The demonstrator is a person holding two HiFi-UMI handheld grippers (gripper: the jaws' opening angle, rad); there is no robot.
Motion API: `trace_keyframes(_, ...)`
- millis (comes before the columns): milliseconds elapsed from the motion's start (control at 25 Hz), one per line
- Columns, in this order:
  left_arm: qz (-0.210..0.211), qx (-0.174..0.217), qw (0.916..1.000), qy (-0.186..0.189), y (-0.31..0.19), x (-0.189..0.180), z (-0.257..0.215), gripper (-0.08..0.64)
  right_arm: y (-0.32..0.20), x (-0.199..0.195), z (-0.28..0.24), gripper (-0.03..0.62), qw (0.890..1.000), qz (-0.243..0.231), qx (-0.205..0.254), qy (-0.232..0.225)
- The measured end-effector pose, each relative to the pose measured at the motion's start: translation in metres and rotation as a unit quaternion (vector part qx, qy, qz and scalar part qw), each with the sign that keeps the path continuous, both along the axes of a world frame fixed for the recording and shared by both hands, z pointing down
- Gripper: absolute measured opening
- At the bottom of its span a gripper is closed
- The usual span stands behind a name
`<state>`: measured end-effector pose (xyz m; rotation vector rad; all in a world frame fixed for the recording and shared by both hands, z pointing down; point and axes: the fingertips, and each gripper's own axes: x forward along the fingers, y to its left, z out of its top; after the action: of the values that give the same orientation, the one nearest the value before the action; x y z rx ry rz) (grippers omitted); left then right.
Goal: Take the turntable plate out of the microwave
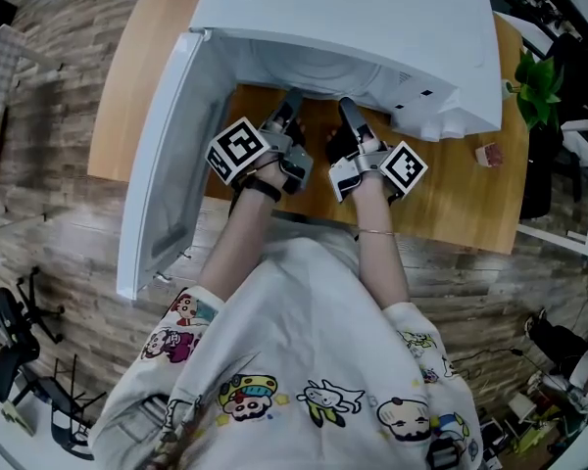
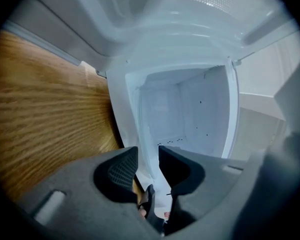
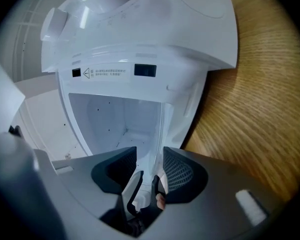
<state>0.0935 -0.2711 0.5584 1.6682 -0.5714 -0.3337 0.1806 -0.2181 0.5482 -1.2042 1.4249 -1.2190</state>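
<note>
The white microwave (image 1: 372, 18) stands on a wooden table (image 1: 451, 199) with its door (image 1: 167, 164) swung open to the left. The clear glass turntable plate (image 1: 314, 74) shows as a pale curve at the mouth of the opening. My left gripper (image 1: 290, 106) and right gripper (image 1: 345, 111) reach to that mouth side by side. In the left gripper view the jaws (image 2: 148, 156) stand narrow with the plate's rim (image 2: 121, 101) running between them. In the right gripper view the jaws (image 3: 150, 159) likewise close on the glass edge (image 3: 162, 124). The cavity (image 3: 115, 119) shows through the glass.
A small pink object (image 1: 488, 155) lies on the table to the right of the microwave, with a green plant (image 1: 534, 81) beyond the table's edge. Black chair frames (image 1: 20, 360) stand on the wood floor at the lower left.
</note>
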Motion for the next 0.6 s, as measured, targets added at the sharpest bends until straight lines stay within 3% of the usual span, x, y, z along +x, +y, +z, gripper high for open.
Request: trace_keyframes(600, 0.005, 0.005, 0.9992, 0.039, -0.0063, 0.0087, -0.0069, 0.123, -0.0072, 0.005, 0.0093, 0.158, 1.0, 0.005, 0.002, -0.029)
